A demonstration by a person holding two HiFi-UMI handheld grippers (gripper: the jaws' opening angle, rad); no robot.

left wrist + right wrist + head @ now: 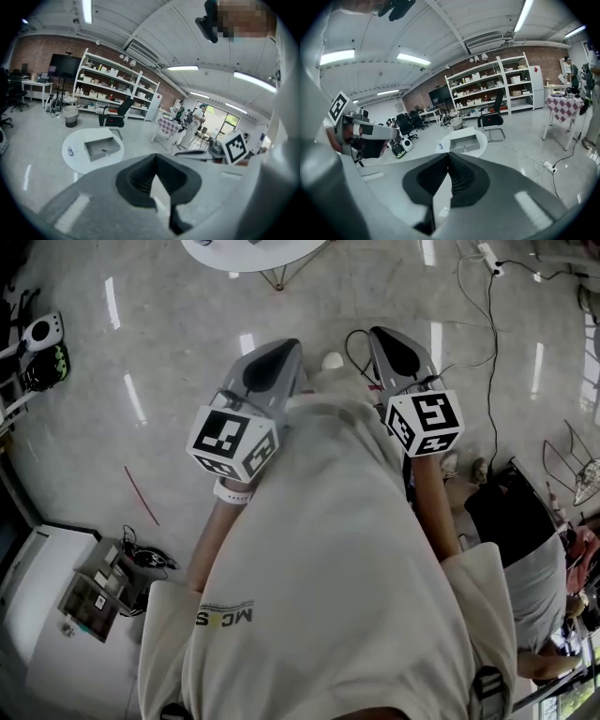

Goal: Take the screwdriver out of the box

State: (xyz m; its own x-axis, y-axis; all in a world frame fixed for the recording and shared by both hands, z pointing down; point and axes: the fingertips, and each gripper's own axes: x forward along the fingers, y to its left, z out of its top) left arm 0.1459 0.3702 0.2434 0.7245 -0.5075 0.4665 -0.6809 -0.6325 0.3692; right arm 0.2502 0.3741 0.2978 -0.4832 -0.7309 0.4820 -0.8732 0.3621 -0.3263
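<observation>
Currently both grippers sit at the person's chest, well apart from the round table [77,163]. Left gripper [155,156] jaws pressed together, nothing between them; right gripper [449,154] same. Screwdriver [101,149] lies inside the grey box [97,157] mid-table, with a small blue item [70,151] near the table's left edge.

Glossy floor [187,324], matt box [103,153]
</observation>
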